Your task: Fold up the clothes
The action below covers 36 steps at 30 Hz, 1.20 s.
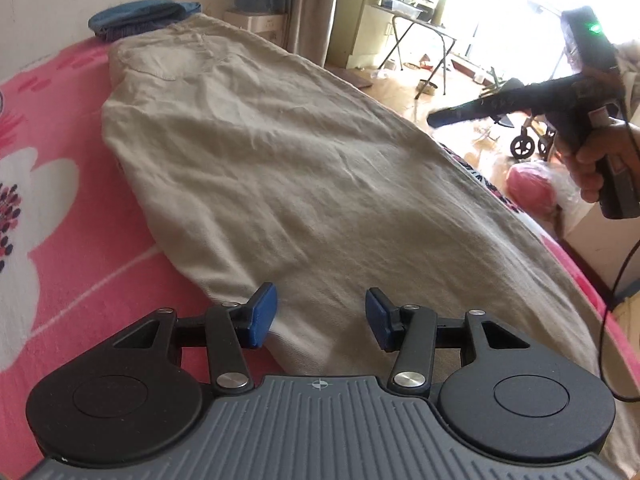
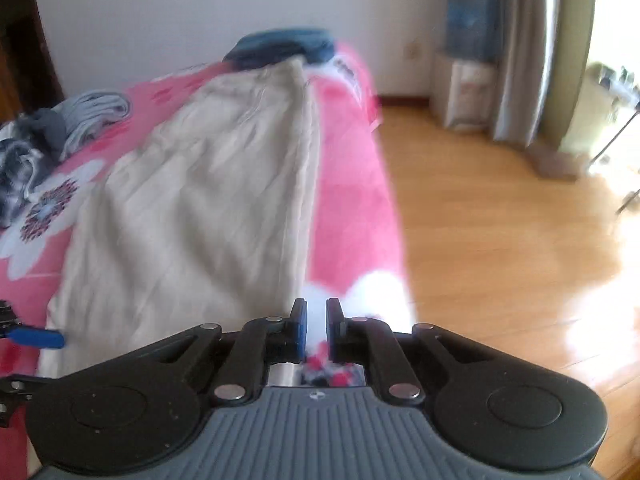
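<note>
- Seemingly early on: from the left wrist view, the beige trousers (image 1: 280,168) lie stretched lengthwise on the pink floral bedspread (image 1: 60,240), already doubled leg over leg, with a back pocket showing at the far end.
- The left gripper (image 1: 320,316) hovers over the near hem end, jaws about half open with cloth below the blue pads (image 1: 264,312) but nothing pinched.
- Off to the right in the same view, a hand (image 1: 600,160) holds the right gripper (image 1: 440,117) in the air beyond the bed edge, clear of the fabric.
- Behind the waistband sits a dark blue folded garment (image 1: 140,16), perhaps finished work.
- From the right wrist view, which is blurred, the right gripper's jaws stand nearly closed with only a narrow gap and nothing between them; they sit above the bedspread just beside the trousers' right edge.
- A heap of grey and dark clothes (image 2: 60,128) waits at the left of the bed, apparently unfolded.
- Judged from this, the lengthwise fold is done; the crosswise folds, hem toward waist, remain, then the heap.
</note>
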### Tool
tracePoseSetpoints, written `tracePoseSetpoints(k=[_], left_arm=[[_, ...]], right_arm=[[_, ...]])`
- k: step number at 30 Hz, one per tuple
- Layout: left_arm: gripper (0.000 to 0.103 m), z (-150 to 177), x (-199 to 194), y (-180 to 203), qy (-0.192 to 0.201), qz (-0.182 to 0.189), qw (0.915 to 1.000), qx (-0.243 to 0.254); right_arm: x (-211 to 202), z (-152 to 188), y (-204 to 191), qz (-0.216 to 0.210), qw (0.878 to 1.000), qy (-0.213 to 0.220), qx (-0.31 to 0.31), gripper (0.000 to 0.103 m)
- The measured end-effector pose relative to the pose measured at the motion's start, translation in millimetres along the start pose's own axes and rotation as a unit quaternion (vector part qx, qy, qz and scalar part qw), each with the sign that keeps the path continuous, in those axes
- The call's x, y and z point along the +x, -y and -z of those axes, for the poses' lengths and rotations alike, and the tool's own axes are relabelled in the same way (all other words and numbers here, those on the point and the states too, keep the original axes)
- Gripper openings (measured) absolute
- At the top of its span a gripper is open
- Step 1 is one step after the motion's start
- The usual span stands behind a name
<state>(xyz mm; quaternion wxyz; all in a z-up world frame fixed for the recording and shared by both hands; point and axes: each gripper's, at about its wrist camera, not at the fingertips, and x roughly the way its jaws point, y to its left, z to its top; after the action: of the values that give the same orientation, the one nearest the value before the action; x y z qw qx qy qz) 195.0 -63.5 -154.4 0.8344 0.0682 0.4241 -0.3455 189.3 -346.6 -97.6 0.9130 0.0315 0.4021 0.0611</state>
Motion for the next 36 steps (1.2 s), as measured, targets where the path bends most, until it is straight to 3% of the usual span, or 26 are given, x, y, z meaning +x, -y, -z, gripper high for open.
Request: tracePoseSetpoints(k=[2, 8, 11, 14, 19, 23, 25, 27, 29, 32, 36], left_arm=[[0.049, 1, 0, 2, 0.000, -0.001, 1.0000, -0.001], [0.049, 4, -1, 12, 0.002, -0.023, 0.9997, 0.006], [0.049, 4, -2, 7, 0.003, -0.015, 0.9998, -0.014], [0.049, 6, -1, 6, 0.004, -0.011, 0.9999, -0.009], [0.051, 7, 0, 13, 0.005, -0.019, 0.9998, 0.003], [0.051, 8, -3, 8, 0.006, -0.009, 0.9997, -0.021], [0.051, 9, -4, 5, 0.008, -0.003, 0.9994, -0.034], [0.051, 9, -6, 3, 0.011, 0.003, 0.9991, -0.041], [0.051, 9, -9, -3, 0.016, 0.015, 0.9982, -0.056], [0.050, 9, -21, -17, 0.042, 0.035, 0.9947, -0.087], [0.050, 7, -17, -25, 0.052, 0.032, 0.9928, -0.103]], right_arm=[[-2, -5, -7, -0.017, 1.000, 0.014, -0.002, 0.010], [46, -21, -39, -0.071, 0.996, 0.010, -0.050, 0.010], [64, -25, -2, -0.023, 1.000, 0.010, -0.015, 0.008], [50, -31, 35, 0.016, 0.998, 0.021, 0.051, 0.010], [52, -56, -5, -0.061, 0.997, 0.044, 0.002, 0.011], [93, -70, -38, -0.104, 0.994, 0.010, -0.027, 0.011], [115, -77, -27, -0.048, 0.999, 0.002, -0.008, 0.008], [118, -89, -3, 0.002, 0.999, 0.025, 0.048, 0.007], [113, -105, 1, 0.047, 0.996, 0.046, 0.054, 0.011], [108, -125, -19, -0.003, 0.998, 0.052, 0.022, 0.011], [121, -147, -72, -0.083, 0.995, 0.025, -0.042, 0.011]])
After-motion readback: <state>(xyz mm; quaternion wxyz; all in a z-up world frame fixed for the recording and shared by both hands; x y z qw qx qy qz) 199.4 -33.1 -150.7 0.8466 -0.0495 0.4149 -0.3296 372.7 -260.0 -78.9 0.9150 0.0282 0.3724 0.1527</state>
